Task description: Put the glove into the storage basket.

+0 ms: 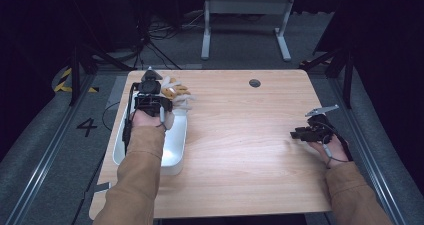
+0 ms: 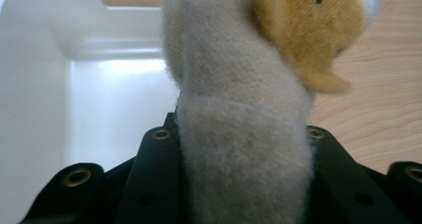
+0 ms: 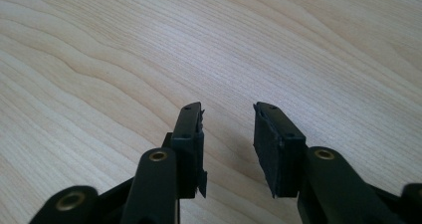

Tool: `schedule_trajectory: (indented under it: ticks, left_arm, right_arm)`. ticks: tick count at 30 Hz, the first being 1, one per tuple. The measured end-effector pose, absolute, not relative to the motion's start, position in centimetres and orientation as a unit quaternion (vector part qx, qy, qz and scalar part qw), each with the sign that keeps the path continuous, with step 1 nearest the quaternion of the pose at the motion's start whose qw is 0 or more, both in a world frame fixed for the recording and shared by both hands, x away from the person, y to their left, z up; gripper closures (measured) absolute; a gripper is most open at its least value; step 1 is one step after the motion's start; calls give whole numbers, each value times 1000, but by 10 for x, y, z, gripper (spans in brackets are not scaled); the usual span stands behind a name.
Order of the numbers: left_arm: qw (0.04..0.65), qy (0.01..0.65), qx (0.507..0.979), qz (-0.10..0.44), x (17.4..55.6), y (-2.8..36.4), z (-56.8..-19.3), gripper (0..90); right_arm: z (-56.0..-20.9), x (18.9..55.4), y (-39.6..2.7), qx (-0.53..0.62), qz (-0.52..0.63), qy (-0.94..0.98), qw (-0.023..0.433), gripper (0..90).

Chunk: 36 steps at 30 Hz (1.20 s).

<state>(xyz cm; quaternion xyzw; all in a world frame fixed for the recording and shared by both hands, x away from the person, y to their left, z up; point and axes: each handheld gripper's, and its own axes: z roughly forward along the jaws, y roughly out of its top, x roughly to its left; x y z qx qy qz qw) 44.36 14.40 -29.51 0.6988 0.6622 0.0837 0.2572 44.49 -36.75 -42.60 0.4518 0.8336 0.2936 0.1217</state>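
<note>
Under both claws spreads the wooden bench (image 1: 240,145), bare across its middle, likely so the toy has a clear path between the two hands. Just below and behind the left claw (image 1: 172,101) lies the white tub (image 1: 175,155), its open top facing up, which suits either dropping the toy in or lifting it out; which of the two is under way cannot be told. The left claw is clamped on the plush toy (image 2: 244,149), pinching a grey-white limb so the orange part hangs beyond the tips, over the tub's far rim. The toy's body hides the pads themselves and its face is cut off. Well apart from it, the right claw (image 3: 229,134) hovers low over bare wood with its jaws parted and nothing between them, seemingly waiting its turn.
</note>
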Motion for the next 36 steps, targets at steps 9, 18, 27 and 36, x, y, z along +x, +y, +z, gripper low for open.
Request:
schedule_trajectory:
  ticks: [9, 18, 27, 36]
  left_arm:
    - [244, 675, 694, 55, 443, 157, -299, 686]
    - [230, 688, 686, 58, 440, 168, -305, 685]
    - [233, 699, 674, 53, 438, 175, -326, 684]
    - [212, 713, 666, 46, 441, 182, -349, 684]
  right_arm:
    - [-425, 444, -366, 447, 294, 836, 124, 650]
    - [-425, 444, -366, 446, 293, 837, 122, 650]
    - [-419, 441, -372, 449, 309, 829, 128, 650]
    - [-422, 442, -370, 445, 302, 834, 124, 649]
